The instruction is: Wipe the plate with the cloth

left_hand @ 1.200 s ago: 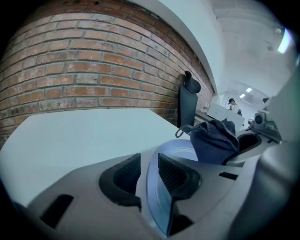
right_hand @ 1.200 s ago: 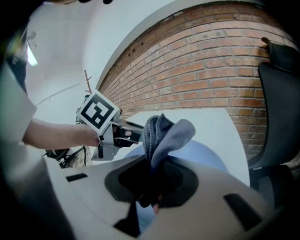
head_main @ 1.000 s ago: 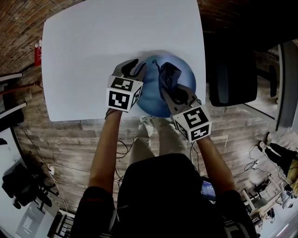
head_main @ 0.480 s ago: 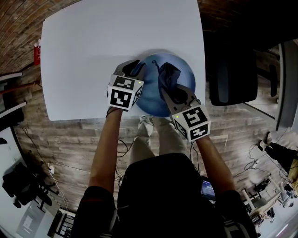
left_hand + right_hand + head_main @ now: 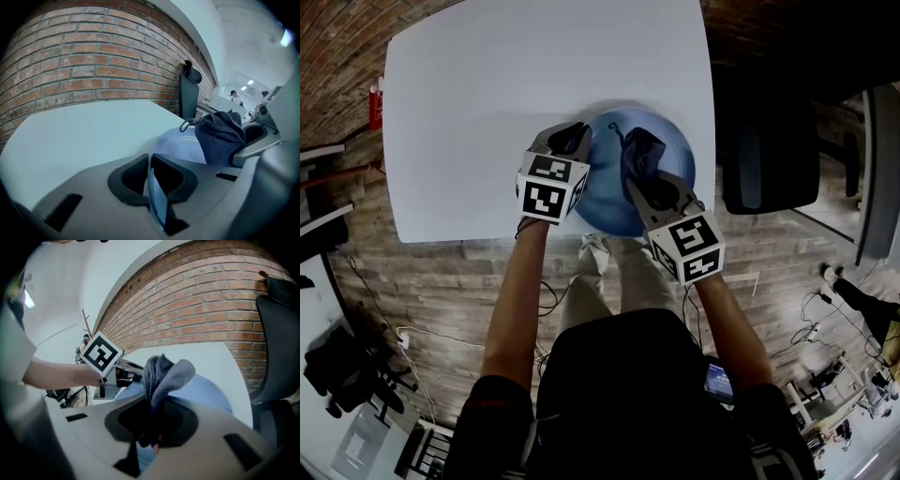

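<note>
A blue plate (image 5: 666, 155) lies at the near right part of the white table (image 5: 487, 94). My left gripper (image 5: 575, 141) is shut on the plate's left rim (image 5: 157, 199), which shows edge-on between its jaws. My right gripper (image 5: 643, 178) is shut on a bunched dark grey cloth (image 5: 639, 150), held over the middle of the plate. In the right gripper view the cloth (image 5: 161, 376) rises out of the jaws above the plate (image 5: 211, 392). In the left gripper view the cloth (image 5: 220, 136) hangs over the plate (image 5: 180, 145).
A dark office chair (image 5: 764, 155) stands right of the table. A brick wall (image 5: 84, 61) runs behind the table. A red object (image 5: 375, 108) sits on the floor at the table's left. Cables lie on the wooden floor (image 5: 422, 272).
The left gripper has shifted very slightly on the plate's rim. The right gripper and cloth have barely moved over the plate.
</note>
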